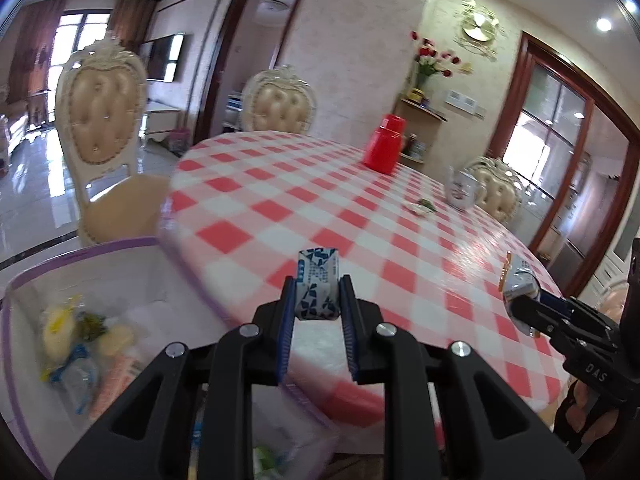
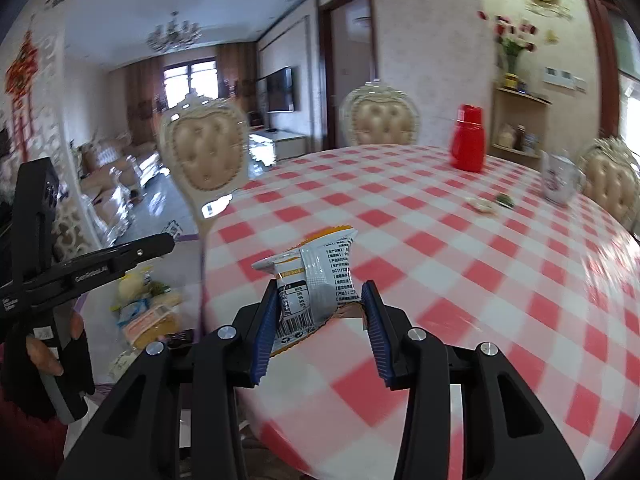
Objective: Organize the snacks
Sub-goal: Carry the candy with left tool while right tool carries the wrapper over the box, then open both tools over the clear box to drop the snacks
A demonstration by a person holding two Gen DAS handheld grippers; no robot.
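My left gripper [image 1: 318, 294] is shut on a small white packet with a blue pattern [image 1: 318, 280], held above the near edge of the red-checked table [image 1: 280, 200]. In the same view my right gripper [image 1: 520, 306] reaches in from the right, gripping a silver and orange packet [image 1: 518, 278]. The right wrist view shows that grey and orange snack packet [image 2: 320, 276] upright between the blue pads of the right gripper [image 2: 320, 286]. A clear bin with a purple rim [image 1: 80, 250] stands beside the table at the left and holds several snacks [image 1: 76, 340]. The left gripper [image 2: 160, 246] hangs over this bin.
A red flask [image 1: 384, 148], a white teapot [image 1: 462, 190] and a small dish with greens [image 1: 420, 206] stand at the far side of the table. Padded chairs [image 1: 102, 120] ring the table. A hand [image 2: 44, 354] grips the left handle.
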